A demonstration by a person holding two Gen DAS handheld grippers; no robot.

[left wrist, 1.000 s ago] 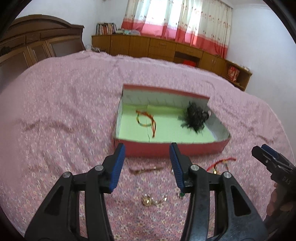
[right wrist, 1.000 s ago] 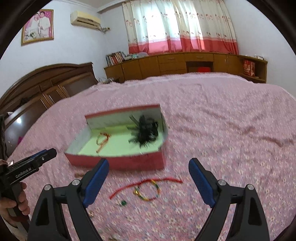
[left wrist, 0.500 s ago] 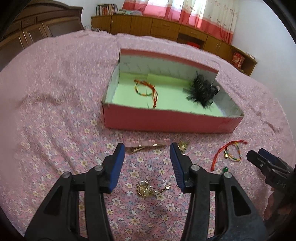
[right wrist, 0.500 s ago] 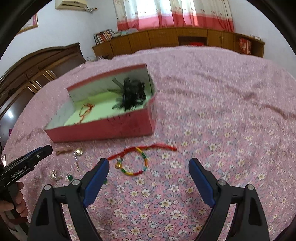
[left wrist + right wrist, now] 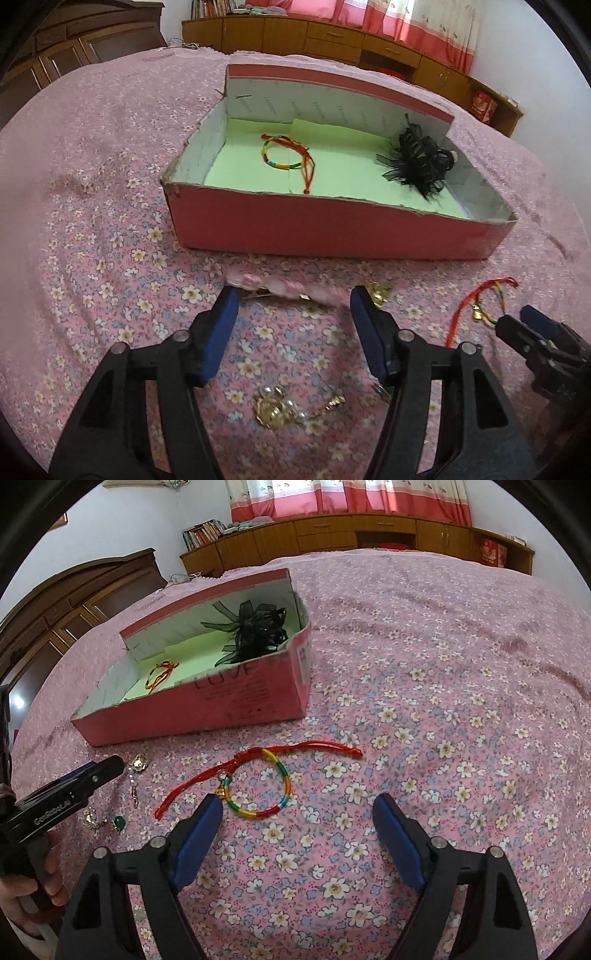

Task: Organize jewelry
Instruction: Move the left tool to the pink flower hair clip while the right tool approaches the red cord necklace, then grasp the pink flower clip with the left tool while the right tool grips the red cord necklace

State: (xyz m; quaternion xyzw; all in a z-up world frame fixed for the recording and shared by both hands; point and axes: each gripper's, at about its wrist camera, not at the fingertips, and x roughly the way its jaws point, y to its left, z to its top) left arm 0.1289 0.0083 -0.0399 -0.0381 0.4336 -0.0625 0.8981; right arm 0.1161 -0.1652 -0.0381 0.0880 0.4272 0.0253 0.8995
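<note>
A pink box [image 5: 332, 229] with a green floor sits on the bed; it shows in the right wrist view [image 5: 236, 701] too. Inside lie a red-and-rainbow string bracelet [image 5: 286, 157] and a black lace hair bow [image 5: 421, 158]. My left gripper [image 5: 290, 314] is open and empty, low over a pink hair clip [image 5: 284, 288], with a gold pearl brooch [image 5: 280, 406] between its arms. My right gripper [image 5: 297, 808] is open and empty just above a second rainbow bracelet [image 5: 275, 786] lying on the bedspread.
A gold earring [image 5: 138, 762], a pearl drop [image 5: 133, 790] and a green stone piece [image 5: 119, 821] lie left of the bracelet. The flowered pink bedspread [image 5: 443, 701] stretches right. A wooden headboard [image 5: 74, 602] and low cabinets [image 5: 369, 531] stand behind.
Both grippers have moved forward and down toward the bedspread. The box and the loose jewelry now look larger and closer. Both stay open.
</note>
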